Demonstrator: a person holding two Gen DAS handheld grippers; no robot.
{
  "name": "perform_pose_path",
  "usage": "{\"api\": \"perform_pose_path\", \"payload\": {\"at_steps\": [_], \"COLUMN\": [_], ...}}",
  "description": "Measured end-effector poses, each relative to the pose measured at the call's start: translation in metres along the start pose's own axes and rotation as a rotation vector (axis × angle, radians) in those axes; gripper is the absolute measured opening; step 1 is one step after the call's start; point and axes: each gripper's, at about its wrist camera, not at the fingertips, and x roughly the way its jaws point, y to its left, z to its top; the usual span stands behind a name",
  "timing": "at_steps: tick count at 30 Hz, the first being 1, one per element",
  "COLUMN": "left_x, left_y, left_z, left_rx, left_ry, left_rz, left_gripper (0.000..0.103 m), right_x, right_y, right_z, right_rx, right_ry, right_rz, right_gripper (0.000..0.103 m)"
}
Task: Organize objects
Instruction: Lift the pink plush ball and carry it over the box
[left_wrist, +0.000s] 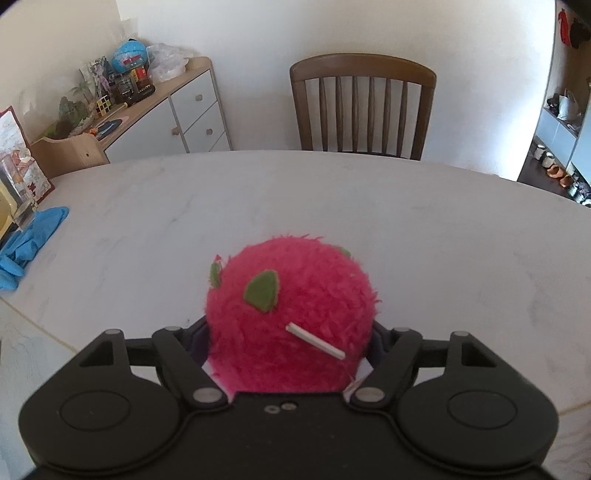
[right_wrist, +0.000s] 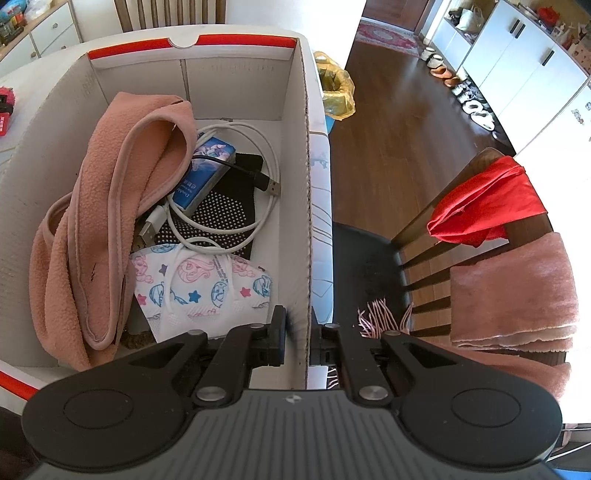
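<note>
Two grips at work: my left gripper (left_wrist: 291, 332) is closed around a pink plush ball (left_wrist: 291, 314) above the table (left_wrist: 406, 229); my right gripper (right_wrist: 297, 343) pinches the box (right_wrist: 306, 184) wall; steady it, carry the ball over, release low.

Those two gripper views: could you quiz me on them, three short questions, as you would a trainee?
1. True or false: the left gripper holds the pink plush ball.
2. What does the right gripper pinch? A) white cable B) box wall C) face mask
3. Fill in: the red cloth hangs on a ____.

Key: 1 true; 2 B; 3 chair.
</note>
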Motion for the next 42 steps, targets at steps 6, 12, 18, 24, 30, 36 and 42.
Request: {"api": "perform_pose_path", "payload": {"at_steps": [6, 12, 18, 24, 30, 36, 42], "left_x": [-0.045, -0.096, -0.147, -0.194, -0.229, -0.250, -0.259], "left_y": [-0.012, -0.025, -0.045, -0.076, -0.120, -0.166, -0.207], "left_z": [-0.007, -0.019, -0.034, -0.050, -0.073, -0.094, -0.111], "left_rx": [0.020, 0.063, 0.121, 0.187, 0.257, 0.306, 0.391], "left_ry": [-0.009, -0.024, -0.056, -0.091, -0.106, -0.112, -0.118], "left_rz": [-0.048, -0.122, -0.195, -0.263, -0.328, -0.402, -0.472], "left_gripper": [0.075, 0.075, 0.075, 0.075, 0.075, 0.075, 0.075], "right_x": [-0.001, -0.001, 0.000, 0.003, 0.000, -0.008, -0.018], "right_y": [0.000, 0.000, -0.002, -0.004, -0.011, -0.017, -0.021], "right_z": [-0.002, -0.004, -0.006, -0.008, -0.011, -0.016, -0.022], "right_rx": [-0.005, -0.027, -0.049, -0.060, -0.055, -0.058, -0.076], "right_ry": [-0.013, -0.026, -0.043, -0.055, -0.079, -0.106, -0.137], "right_rz": [0.003, 0.012, 0.029, 0.050, 0.085, 0.118, 0.148], "right_gripper": [0.008, 0.009, 0.009, 0.009, 0.008, 0.008, 0.008]}}
